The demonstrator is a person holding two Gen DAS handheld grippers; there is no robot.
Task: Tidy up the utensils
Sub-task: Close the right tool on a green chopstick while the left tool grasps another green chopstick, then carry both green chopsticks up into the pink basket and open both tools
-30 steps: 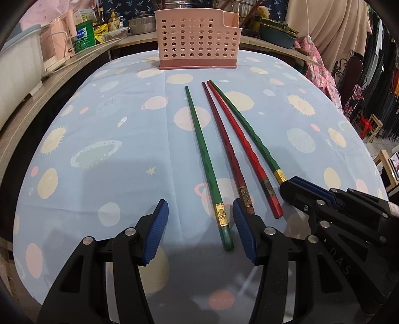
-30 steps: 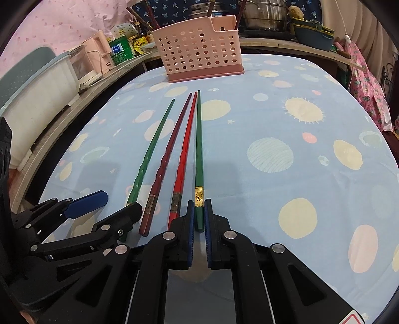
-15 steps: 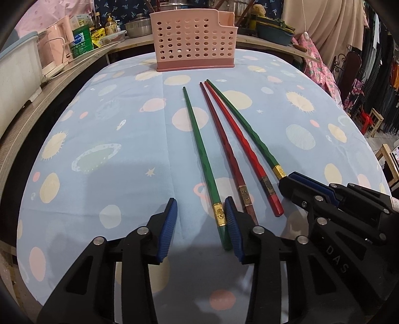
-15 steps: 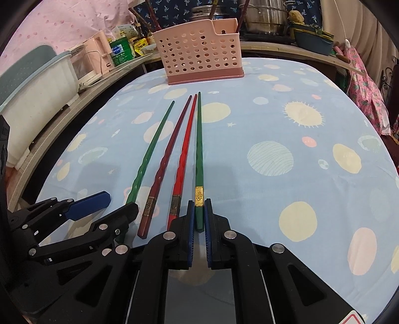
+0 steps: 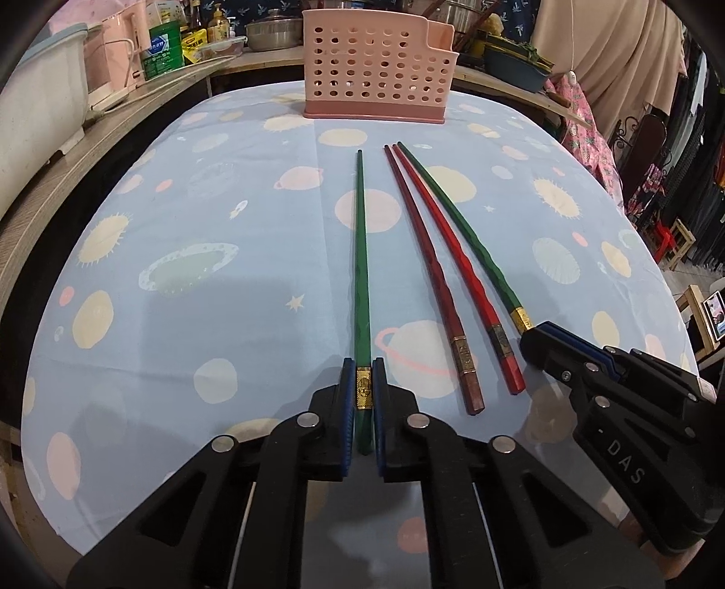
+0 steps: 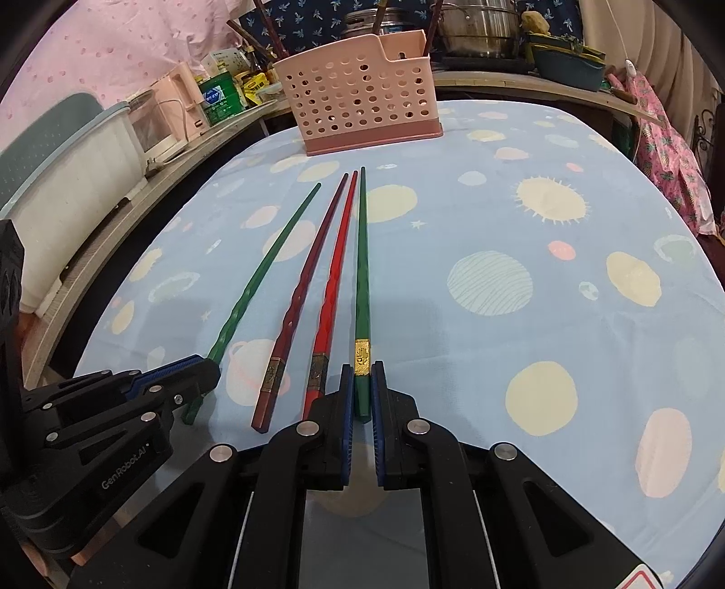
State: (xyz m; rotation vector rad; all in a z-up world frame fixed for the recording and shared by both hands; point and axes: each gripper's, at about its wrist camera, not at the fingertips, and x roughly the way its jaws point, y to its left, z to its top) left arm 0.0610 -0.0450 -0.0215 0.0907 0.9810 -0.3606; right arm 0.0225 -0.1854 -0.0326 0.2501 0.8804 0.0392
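Four chopsticks lie side by side on the tablecloth, tips toward a pink perforated utensil basket (image 5: 378,68) at the far edge. My left gripper (image 5: 363,369) is shut on the thick end of the left green chopstick (image 5: 361,253). My right gripper (image 6: 362,371) is shut on the thick end of the right green chopstick (image 6: 362,272). Between them lie a dark red chopstick (image 5: 430,276) and a bright red chopstick (image 5: 462,272), both free. The basket also shows in the right wrist view (image 6: 362,95). The right gripper appears in the left wrist view (image 5: 537,340).
The table carries a light blue cloth with planet prints (image 5: 204,272). A wooden counter (image 5: 59,172) runs along the left with a white tub, jars and bottles. Pots and bowls (image 6: 480,27) stand behind the basket. Clothes (image 5: 584,118) hang at the right.
My left gripper has shifted right and closed on the left green chopstick; a second ago it stood open beside it. The right gripper stays shut on its green chopstick.
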